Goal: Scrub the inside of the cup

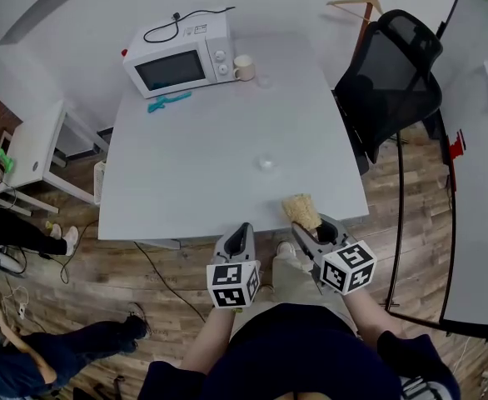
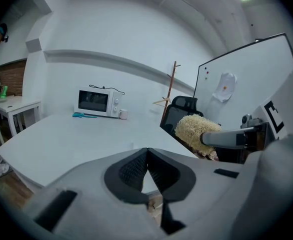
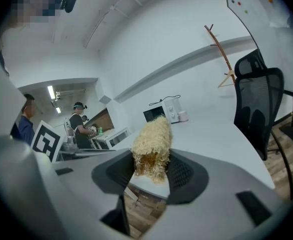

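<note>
Cream-coloured cup (image 1: 244, 67): upright at the far edge of the pale grey worktop (image 1: 186, 190), just beside the white microwave oven (image 1: 177, 63), well apart from both tongs. Judged rigid, light, smooth and breakable, and best gripped across its outer wall. Left tongs (image 1: 242, 228): fully closed, empty. Right tongs (image 1: 307, 227): clamped on a straw-coloured fibrous scrubber (image 1: 301, 210), judged soft and springy. Approach: worktop mostly open, near edge just ahead of the tongs, black mesh office chair (image 1: 390, 77) close on the right.
</note>
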Available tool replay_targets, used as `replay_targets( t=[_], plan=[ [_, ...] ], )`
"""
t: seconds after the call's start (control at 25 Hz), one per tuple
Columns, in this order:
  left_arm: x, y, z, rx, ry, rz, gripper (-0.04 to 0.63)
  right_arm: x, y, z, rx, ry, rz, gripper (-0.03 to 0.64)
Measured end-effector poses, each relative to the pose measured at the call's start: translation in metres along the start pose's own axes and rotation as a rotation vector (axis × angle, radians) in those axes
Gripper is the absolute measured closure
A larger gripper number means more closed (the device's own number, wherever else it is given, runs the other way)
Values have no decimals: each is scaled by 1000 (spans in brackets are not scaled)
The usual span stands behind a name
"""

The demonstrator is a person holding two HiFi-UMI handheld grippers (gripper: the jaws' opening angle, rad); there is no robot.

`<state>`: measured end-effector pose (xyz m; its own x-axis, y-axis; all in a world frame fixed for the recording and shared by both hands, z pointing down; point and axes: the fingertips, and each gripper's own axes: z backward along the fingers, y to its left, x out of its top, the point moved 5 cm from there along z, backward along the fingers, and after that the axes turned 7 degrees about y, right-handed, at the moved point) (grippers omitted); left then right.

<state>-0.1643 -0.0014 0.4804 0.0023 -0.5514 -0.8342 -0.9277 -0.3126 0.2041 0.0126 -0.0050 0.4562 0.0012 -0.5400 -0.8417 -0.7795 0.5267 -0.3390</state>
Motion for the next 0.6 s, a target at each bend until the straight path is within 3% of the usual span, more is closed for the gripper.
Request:
replay_targets(
  t=[0.6],
  plan=[
    [-21, -15, 33, -34, 7, -38, 578, -23, 26, 35, -5, -20, -13, 442]
  ],
)
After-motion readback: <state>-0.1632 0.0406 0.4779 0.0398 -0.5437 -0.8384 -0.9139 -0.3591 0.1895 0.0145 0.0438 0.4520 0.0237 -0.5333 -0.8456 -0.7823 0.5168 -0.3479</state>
